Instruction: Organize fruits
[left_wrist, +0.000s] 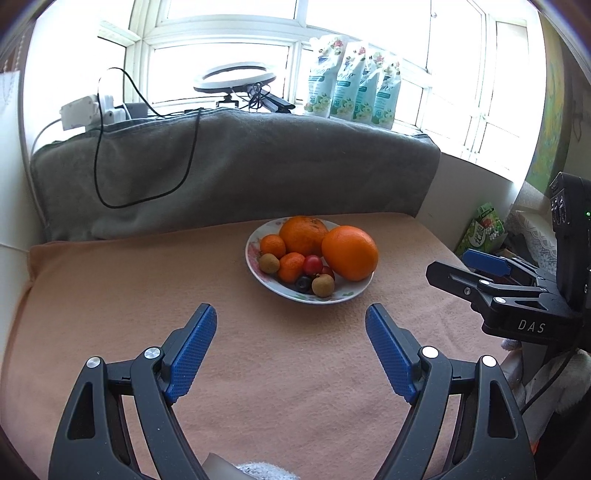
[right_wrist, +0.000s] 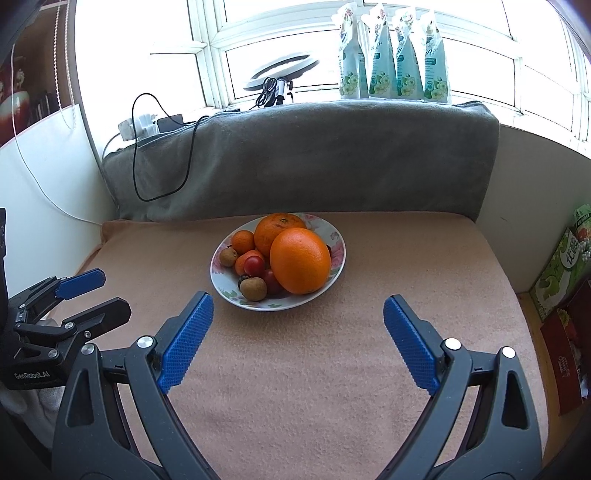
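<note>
Left wrist view: left gripper (left_wrist: 291, 314) wide and empty, right gripper (right_wrist: 298, 307) likewise, both short of the fruit plate (left_wrist: 258, 273).

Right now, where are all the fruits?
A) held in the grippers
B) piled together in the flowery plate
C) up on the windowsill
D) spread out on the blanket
B: the oranges, small tangerines, cherry tomatoes and brown longans all sit in the flowery plate; both grippers are open with nothing between their fingers.
</note>
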